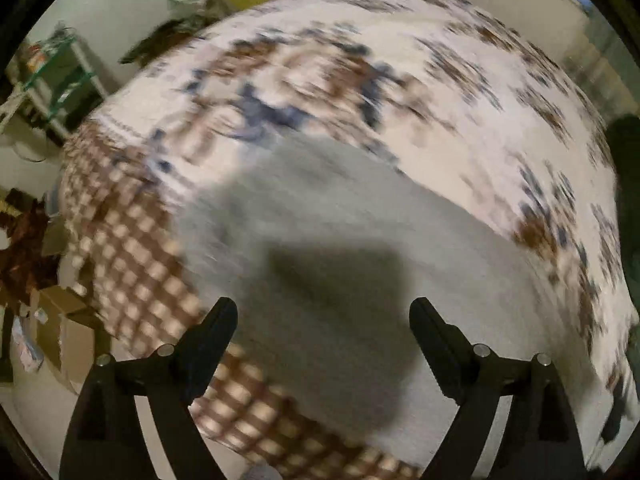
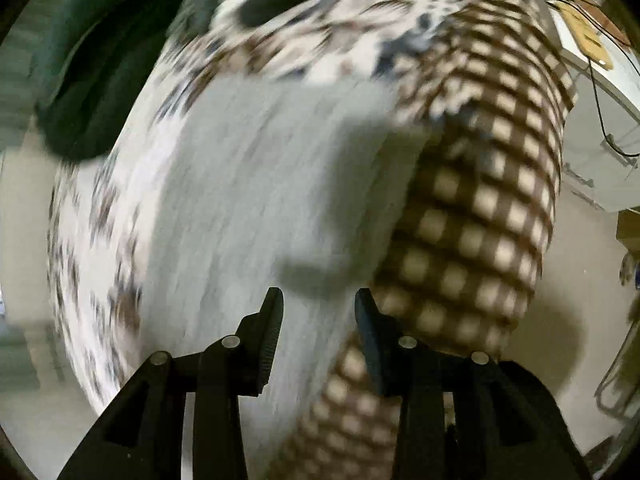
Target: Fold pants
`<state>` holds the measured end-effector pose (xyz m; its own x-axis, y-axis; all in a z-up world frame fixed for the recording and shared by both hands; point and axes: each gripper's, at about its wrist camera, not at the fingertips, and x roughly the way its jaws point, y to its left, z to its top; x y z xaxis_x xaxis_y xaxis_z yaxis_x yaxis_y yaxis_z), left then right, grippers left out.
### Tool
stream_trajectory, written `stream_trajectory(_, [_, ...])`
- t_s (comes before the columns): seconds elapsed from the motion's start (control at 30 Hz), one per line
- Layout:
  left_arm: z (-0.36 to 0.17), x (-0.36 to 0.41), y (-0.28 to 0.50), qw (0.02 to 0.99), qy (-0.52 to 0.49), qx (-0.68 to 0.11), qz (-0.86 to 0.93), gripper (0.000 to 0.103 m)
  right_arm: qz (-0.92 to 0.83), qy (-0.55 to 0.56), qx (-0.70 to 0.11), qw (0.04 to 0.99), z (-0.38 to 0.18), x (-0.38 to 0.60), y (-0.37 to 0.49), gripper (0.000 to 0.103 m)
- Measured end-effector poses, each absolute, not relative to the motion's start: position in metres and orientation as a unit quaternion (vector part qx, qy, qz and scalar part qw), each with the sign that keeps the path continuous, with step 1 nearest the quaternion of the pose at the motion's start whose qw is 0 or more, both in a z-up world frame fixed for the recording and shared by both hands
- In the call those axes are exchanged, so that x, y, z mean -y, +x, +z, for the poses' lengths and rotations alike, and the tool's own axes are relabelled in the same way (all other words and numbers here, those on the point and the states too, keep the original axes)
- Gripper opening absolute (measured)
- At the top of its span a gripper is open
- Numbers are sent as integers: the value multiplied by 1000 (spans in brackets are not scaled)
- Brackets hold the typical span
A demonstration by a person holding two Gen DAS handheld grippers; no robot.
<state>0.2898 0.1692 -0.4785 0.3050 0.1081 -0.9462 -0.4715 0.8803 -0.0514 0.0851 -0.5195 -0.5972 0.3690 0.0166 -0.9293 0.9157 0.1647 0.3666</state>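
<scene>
Lying flat on the patterned blanket [image 1: 400, 60], the grey pants [image 1: 320, 220] reach its checked edge, ahead of both grippers.

The left gripper [image 1: 323, 312] has its jaws wide apart above the cloth, gripping nothing. The right gripper [image 2: 319, 304] has jaws narrowly apart at the pants' [image 2: 248, 180] edge, beside the blanket's [image 2: 480, 208] checked border; both views are blurred.

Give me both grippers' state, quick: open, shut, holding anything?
Left gripper: open, empty, above the grey pants.
Right gripper: open, narrower gap, empty.
</scene>
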Motion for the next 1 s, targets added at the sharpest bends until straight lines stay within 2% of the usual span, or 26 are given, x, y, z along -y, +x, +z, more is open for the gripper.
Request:
stream_trajectory(0.03, [-484,-149,290,787,-153,-571,176,88,-364,545,-427,623,-603,529,84,37])
stream_trajectory(0.1, [-491,-115,290,785,-147,-582,154,88,-356,541,-436,625,-609,534,89,4])
stream_trajectory(0.23, [-494,-50,285,786,-119,-595,115,88,-336,485,-453,668,-581,519,92,4])
stream_trajectory(0.33, [-498,6,282,787,-91,-606,77,88,-298,493,-477,664,-583,517,87,4])
stream_trajectory(0.43, [-503,48,286,783,-78,-615,46,88,-267,529,-485,643,-598,531,77,18])
stream_trajectory(0.47, [-505,67,288,782,-70,-618,32,88,-257,546,-476,639,-601,539,70,33])
stream_trajectory(0.5, [-506,77,288,782,-65,-619,23,88,-256,554,-462,643,-599,545,64,54])
stream_trajectory(0.6, [-513,123,291,784,-43,-619,-25,88,-265,559,-436,654,-603,569,53,69])
stream_trajectory(0.7, [-534,157,294,771,-33,-632,-60,88,-241,590,-426,643,-635,589,53,78])
stream_trajectory(0.8, [-560,177,296,757,-33,-649,-70,88,-194,633,-407,629,-676,603,61,79])
stream_trajectory(0.9, [-594,185,296,746,-28,-663,-64,88,-154,659,-359,643,-689,608,65,84])
stream_trajectory(1.0, [-605,186,294,756,-26,-650,-71,95,-109,674,-321,656,-694,610,78,84])
